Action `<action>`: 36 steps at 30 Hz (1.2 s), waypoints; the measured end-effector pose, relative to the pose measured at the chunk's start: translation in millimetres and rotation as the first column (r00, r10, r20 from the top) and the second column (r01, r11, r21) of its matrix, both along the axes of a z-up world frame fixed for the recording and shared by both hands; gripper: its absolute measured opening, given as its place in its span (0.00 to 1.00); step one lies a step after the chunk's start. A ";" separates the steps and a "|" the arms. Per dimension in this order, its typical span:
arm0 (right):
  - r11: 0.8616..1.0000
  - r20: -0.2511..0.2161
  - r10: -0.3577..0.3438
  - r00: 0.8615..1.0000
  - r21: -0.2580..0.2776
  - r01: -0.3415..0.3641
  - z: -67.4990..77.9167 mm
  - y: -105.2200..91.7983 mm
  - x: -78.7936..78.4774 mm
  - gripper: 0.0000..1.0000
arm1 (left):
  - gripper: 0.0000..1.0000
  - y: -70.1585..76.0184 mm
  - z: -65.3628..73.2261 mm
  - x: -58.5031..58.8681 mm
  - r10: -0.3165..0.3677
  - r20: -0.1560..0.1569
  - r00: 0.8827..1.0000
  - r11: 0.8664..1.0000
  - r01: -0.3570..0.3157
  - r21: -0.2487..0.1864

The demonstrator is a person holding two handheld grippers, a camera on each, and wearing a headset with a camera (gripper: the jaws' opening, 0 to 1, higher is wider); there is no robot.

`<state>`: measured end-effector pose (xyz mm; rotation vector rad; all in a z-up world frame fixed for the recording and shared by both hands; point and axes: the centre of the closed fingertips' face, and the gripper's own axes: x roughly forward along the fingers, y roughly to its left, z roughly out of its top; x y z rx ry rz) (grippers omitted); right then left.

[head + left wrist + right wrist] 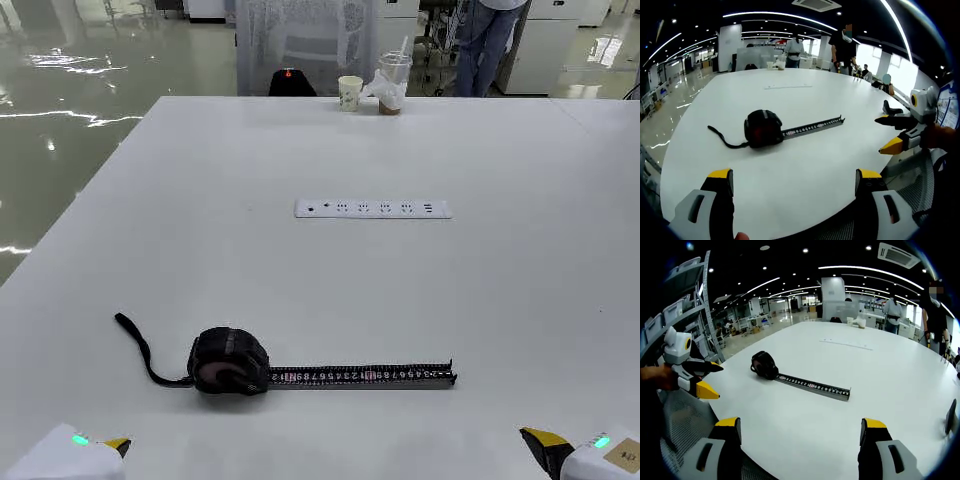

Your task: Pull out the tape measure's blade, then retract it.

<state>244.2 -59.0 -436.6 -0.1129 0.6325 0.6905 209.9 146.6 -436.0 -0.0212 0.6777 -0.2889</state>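
Well ahead of both spread jaws, tape measure (229,361), blade (365,376) extended

A black, rounded tape measure (229,361) stands on its base on the near-left part of the white table (300,270), its dull reddish side panel facing the near edge. Its dark blade (360,376), printed with pale numbers, is pulled out and lies flat and straight, running right from the case. The small end hook (451,371) stands up at the right tip. A black wrist strap (140,350) trails away to the left.
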 end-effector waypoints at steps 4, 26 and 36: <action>1.000 -0.001 -0.026 1.000 0.003 0.026 1.8 0.5 -0.7 0.99 | 0.99 -1.5 0.9 -1.3 0.001 0.002 1.000 1.000 -0.001 0.004; 0.999 0.009 -0.043 0.999 0.014 0.042 9.3 5.7 -4.0 0.99 | 0.99 4.8 7.9 -1.6 0.033 0.017 0.999 0.999 -0.033 0.011; 0.999 0.013 -0.030 0.999 0.026 0.030 10.8 7.8 -5.2 0.99 | 0.99 0.8 11.6 1.3 0.015 0.034 0.999 1.000 -0.016 0.021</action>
